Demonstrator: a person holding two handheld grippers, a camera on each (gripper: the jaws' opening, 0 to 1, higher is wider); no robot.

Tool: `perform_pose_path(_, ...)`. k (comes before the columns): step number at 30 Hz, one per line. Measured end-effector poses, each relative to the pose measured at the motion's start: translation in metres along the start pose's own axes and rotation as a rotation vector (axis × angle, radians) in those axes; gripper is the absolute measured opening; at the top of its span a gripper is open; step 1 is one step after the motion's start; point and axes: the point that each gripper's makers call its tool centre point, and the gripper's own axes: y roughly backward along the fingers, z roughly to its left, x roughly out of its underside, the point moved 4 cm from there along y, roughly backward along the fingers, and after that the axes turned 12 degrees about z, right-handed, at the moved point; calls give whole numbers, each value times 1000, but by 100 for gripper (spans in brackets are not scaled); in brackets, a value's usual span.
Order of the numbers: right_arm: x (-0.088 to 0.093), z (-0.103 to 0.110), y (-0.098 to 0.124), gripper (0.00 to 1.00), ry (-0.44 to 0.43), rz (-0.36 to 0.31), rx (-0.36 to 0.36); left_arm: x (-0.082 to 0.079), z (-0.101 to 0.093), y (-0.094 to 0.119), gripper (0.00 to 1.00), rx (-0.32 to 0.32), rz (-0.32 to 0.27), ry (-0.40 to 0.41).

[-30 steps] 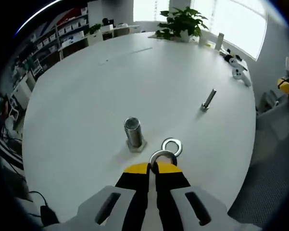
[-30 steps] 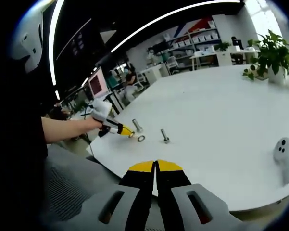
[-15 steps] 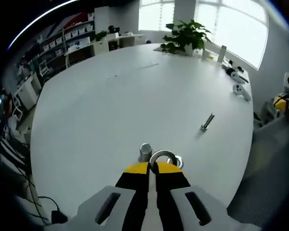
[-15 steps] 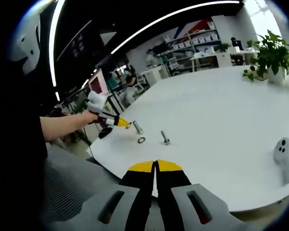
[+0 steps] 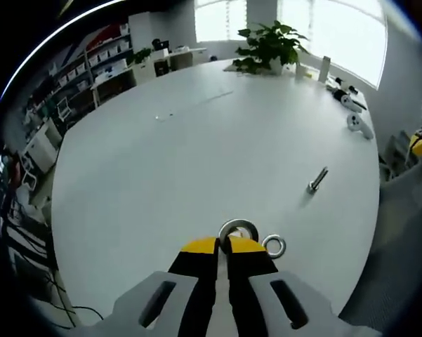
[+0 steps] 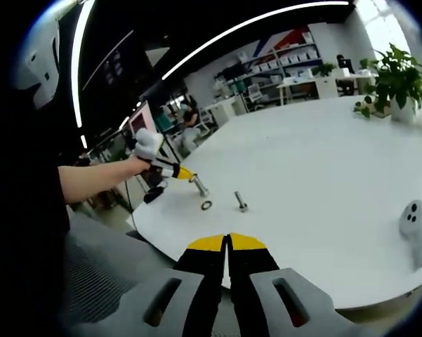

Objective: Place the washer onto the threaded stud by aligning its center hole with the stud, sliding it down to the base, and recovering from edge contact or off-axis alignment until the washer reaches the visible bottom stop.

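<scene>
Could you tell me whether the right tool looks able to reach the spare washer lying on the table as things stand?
Probably yes. The right tool is shut and empty, the spare washer lies on bare table, and nothing stands between them; the left tool works beside it at the stud.

In the left gripper view, the left tongs (image 5: 223, 247) are seen as two black jaws capped with yellow tips, rising from a pale grey moulded body. A dark elongated slot is set into each grey shoulder of that body. The right tongs (image 6: 228, 244) are built alike in the right gripper view: yellow caps, black jaws, grey shoulders, one slot on each side. In the same view the left tongs (image 6: 186, 173) are shown from the side, with a white housing, a black middle section and a yellow tip. The person's forearm (image 6: 98, 178) is bare, and dark clothing is worn on the body at the frame's left.
</scene>
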Motion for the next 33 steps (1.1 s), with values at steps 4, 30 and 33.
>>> perform_pose_path(4, 1, 0, 0, 4, 1, 6, -1, -1, 2, -3, 2, 2, 5, 8)
perform_pose_path(30, 2, -3, 0, 4, -4, -2, 2, -4, 6, -9, 3, 12, 9, 11)
perform_pose_path(33, 2, -3, 0, 4, -5, -4, 1, -4, 8, -9, 5, 2, 8, 10)
